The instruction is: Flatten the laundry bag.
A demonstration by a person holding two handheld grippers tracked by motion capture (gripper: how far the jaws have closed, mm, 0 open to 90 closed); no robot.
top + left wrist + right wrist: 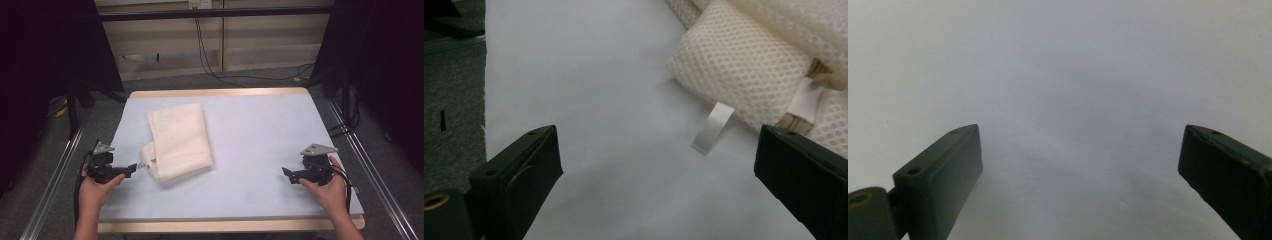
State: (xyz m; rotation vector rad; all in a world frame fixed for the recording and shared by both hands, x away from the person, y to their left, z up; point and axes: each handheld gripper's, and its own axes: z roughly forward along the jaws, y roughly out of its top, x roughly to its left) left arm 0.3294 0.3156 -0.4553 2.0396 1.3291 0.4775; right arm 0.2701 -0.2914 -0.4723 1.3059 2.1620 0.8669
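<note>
I am holding the left gripper (134, 169) with jaws spread, empty, just beside the folded cream mesh cloth (179, 140) lying left of centre on the table (260, 130). I am keeping the right gripper (286, 173) likewise spread, empty, well apart.

Pale blue-grey tabletop (250, 135) with a light wooden edge (220, 92) along the far side. Grey carpeted floor (250, 77) around it. Black cables (210, 60) trail over the floor behind. Wooden wall panels (270, 40) at the back, a black bar (215, 13) across them. Metal rails (370, 165) flank both sides. Dark curtains (385, 60) left and right.
</note>
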